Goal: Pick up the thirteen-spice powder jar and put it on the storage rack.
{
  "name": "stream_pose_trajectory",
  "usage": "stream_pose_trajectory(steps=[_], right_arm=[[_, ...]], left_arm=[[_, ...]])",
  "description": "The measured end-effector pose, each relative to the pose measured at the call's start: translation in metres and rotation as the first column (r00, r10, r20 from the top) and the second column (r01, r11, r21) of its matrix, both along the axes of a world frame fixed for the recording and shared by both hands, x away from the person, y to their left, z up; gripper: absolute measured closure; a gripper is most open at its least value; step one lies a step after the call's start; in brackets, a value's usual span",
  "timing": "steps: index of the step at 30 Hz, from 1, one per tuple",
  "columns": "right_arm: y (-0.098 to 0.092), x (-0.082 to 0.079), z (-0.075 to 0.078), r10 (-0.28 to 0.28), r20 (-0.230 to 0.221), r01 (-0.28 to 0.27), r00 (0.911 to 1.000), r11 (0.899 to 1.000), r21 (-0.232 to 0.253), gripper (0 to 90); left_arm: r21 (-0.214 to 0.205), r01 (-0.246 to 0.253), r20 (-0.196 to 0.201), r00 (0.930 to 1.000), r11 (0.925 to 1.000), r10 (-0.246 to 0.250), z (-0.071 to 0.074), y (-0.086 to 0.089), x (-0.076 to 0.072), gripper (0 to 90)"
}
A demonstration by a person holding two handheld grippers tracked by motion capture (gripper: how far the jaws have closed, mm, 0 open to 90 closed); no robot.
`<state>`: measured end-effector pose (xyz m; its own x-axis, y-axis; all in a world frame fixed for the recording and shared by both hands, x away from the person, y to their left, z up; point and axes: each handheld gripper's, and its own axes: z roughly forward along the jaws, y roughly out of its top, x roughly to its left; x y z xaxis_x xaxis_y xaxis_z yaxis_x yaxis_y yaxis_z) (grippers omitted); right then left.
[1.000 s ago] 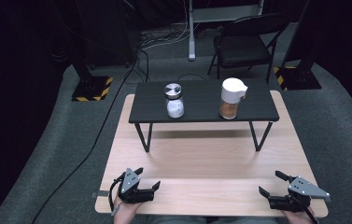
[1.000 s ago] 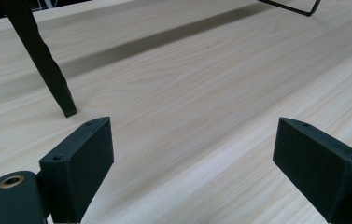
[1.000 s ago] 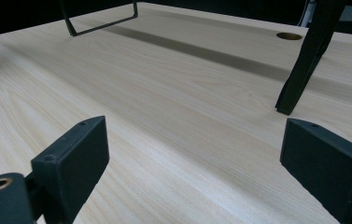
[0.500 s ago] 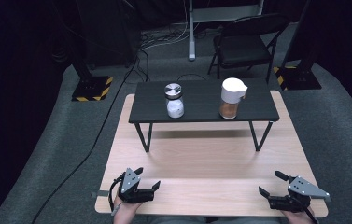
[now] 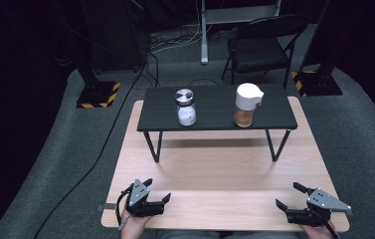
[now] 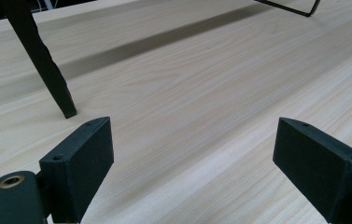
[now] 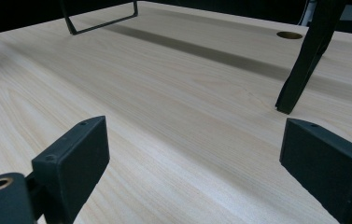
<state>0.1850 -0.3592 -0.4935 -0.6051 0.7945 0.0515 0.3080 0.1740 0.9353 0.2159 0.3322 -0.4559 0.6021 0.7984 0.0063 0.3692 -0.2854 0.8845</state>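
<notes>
While both tools, left tool (image 5: pixel 156 193) and right tool (image 5: pixel 285 196), rest released on the table (image 5: pixel 225 169), I'd reach far for the jar (image 5: pixel 185 107) and the pitcher (image 5: pixel 246 104), squarely.

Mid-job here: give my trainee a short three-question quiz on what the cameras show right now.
1. True or false: the left gripper holds the small jar.
2. Which stands nearer the right gripper: the small jar or the white-lidded container?
3. What do both containers stand on?

Key:
1. False; its jaws stand open over bare wooden table.
2. The white-lidded container.
3. The black raised shelf.
</notes>
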Motion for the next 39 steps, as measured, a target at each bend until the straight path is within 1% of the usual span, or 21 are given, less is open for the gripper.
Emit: stream_pose_trajectory(steps=[39], right_arm=[[0.0011,0.0009,0.0003,0.007,-0.004,-0.007,1.0,1.0,-0.004,7.0]], left_arm=[[-0.001,0.0,0.0,1.0,1.0,0.0,0.0,0.0002,0.0001,11.7]])
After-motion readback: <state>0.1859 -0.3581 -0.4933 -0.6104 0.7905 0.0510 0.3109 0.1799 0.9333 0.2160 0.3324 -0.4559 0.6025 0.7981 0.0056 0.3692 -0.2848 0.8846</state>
